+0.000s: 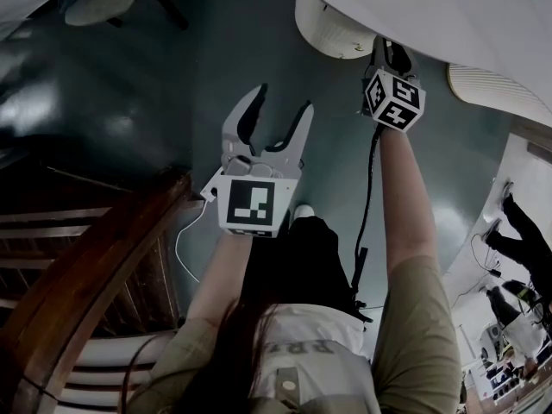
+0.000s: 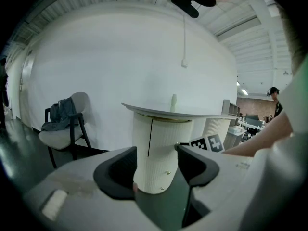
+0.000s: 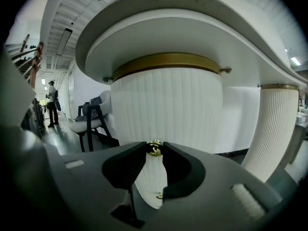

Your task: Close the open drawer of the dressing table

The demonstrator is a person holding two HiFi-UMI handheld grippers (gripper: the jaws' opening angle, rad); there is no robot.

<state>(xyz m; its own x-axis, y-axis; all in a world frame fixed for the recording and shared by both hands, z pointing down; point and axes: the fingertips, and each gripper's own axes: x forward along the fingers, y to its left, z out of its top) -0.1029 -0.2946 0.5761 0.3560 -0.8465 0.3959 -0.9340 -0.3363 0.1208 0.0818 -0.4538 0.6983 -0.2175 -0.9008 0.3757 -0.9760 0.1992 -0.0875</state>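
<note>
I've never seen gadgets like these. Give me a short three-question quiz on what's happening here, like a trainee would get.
1. True or false: the left gripper holds something.
2. What is the right gripper shut on? A) a cup handle B) a small gold knob C) a pen
3. Fill in: that knob sits on a white, ____ cabinet front.
Key: 1 false, its jaws stand apart and empty. 2 B. 3 ribbed.

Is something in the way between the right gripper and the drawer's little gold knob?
No, nothing visible is in the way. The right gripper is already shut on the gold knob of the ribbed white drawer front. The left gripper is open and empty.
</note>
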